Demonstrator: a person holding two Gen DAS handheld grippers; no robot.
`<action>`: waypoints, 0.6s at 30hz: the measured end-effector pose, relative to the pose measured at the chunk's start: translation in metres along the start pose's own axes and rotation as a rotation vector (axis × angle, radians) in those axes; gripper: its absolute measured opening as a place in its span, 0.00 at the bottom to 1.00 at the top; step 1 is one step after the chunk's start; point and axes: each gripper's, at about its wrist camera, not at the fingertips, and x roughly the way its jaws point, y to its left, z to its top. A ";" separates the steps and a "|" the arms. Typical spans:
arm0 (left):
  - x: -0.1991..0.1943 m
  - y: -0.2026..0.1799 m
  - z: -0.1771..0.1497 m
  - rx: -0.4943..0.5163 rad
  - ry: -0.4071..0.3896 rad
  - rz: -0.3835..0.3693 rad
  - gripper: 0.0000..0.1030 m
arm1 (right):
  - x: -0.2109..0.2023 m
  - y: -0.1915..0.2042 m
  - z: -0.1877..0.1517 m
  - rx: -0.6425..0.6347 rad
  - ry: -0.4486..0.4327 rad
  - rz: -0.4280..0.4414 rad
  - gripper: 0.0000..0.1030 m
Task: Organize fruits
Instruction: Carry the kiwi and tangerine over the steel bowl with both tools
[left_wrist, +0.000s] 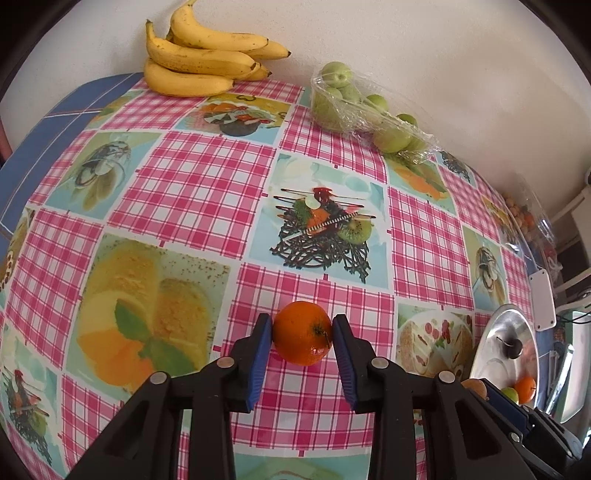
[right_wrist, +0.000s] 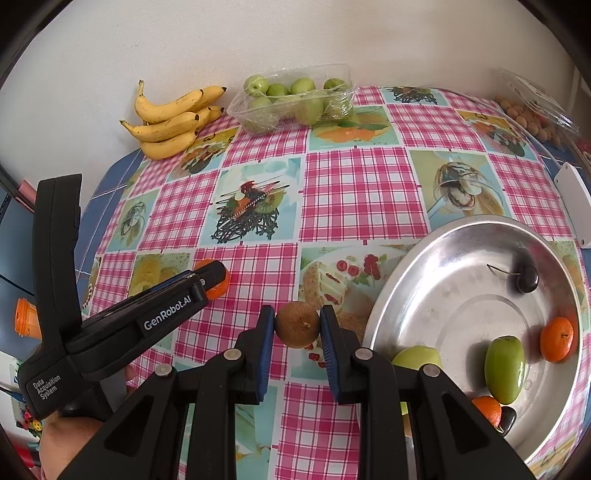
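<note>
In the left wrist view my left gripper (left_wrist: 302, 332) is shut on a small orange (left_wrist: 302, 332), its blue pads pressing both sides just over the checked tablecloth. In the right wrist view my right gripper (right_wrist: 297, 325) is shut on a brown kiwi (right_wrist: 297, 324). That view also shows the left gripper (right_wrist: 207, 280) from the side at the left, with the orange (right_wrist: 218, 286) partly hidden behind its fingers. A metal bowl (right_wrist: 461, 266) at the right holds two oranges, green fruits and dark cherries.
Bananas (right_wrist: 170, 118) and a clear tray of green apples (right_wrist: 295, 98) lie at the table's far edge by the wall. A clear box of small nuts (right_wrist: 532, 118) and a white flat device (right_wrist: 574, 199) sit at the far right. A hand (right_wrist: 74, 443) holds the left gripper's handle.
</note>
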 end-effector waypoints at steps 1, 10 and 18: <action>-0.002 0.000 0.000 -0.005 -0.001 -0.001 0.35 | -0.001 0.000 0.000 0.001 -0.002 0.001 0.25; -0.018 0.001 0.002 -0.051 0.004 -0.006 0.35 | -0.006 -0.004 0.001 0.019 -0.015 0.007 0.25; -0.030 0.002 -0.002 -0.075 0.004 -0.013 0.35 | -0.009 -0.009 0.000 0.035 -0.016 0.008 0.25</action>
